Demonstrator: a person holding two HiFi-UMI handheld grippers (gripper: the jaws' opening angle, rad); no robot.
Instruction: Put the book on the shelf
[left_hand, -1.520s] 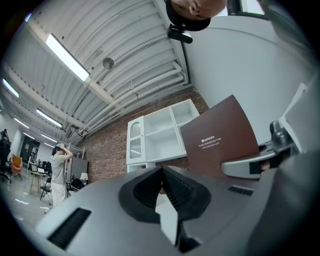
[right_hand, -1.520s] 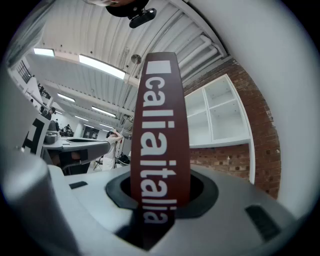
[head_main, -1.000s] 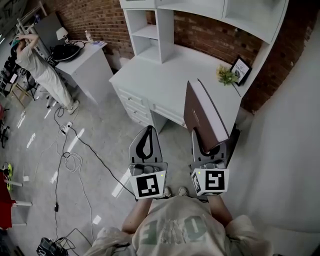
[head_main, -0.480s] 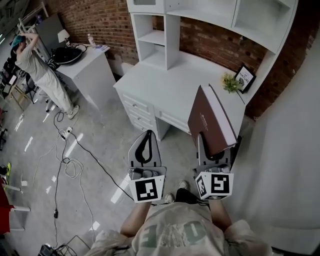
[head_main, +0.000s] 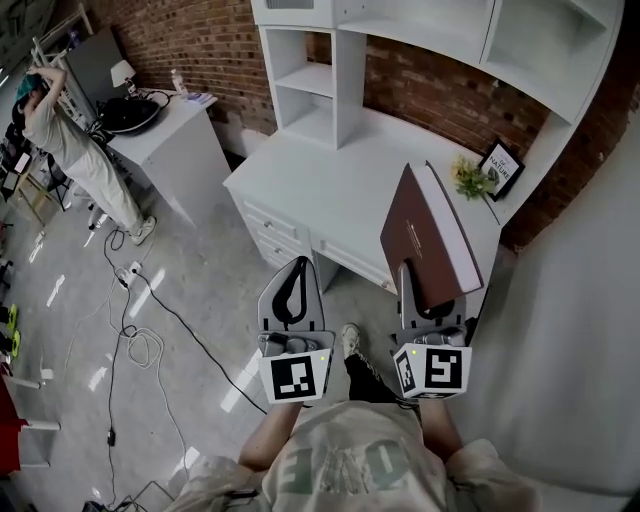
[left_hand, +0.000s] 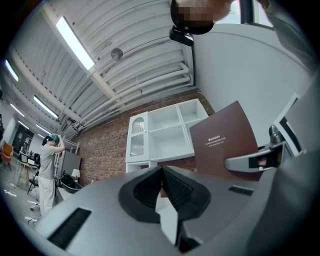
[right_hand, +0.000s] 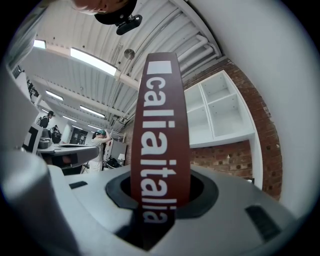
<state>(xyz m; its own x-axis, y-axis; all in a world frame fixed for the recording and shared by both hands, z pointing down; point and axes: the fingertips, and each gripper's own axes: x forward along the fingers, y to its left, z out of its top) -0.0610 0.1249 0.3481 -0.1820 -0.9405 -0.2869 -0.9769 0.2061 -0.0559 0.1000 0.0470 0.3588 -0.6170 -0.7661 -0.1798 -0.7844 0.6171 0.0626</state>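
While held above the floor, the left gripper (head_main: 297, 266) (left_hand: 161, 173) is seen with its jaws pressed together and nothing between them. Beyond it, a white desk (head_main: 330, 195) is set against the brick wall, with a shelf unit (head_main: 335, 85) mounted on it. The brown book (head_main: 420, 235) (right_hand: 162, 125) is clamped at its lower end by the right gripper (head_main: 424, 296) (right_hand: 160, 195), upright and tilted, clear of the shelf unit. A plant (head_main: 468, 178) and a framed picture (head_main: 500, 165) are placed at the desk's right end.

Grey left gripper (head_main: 297, 265) and right gripper (head_main: 414, 296), black-and-white marker cubes (head_main: 296, 376); pale green-lettered T-shirt (head_main: 345, 462)
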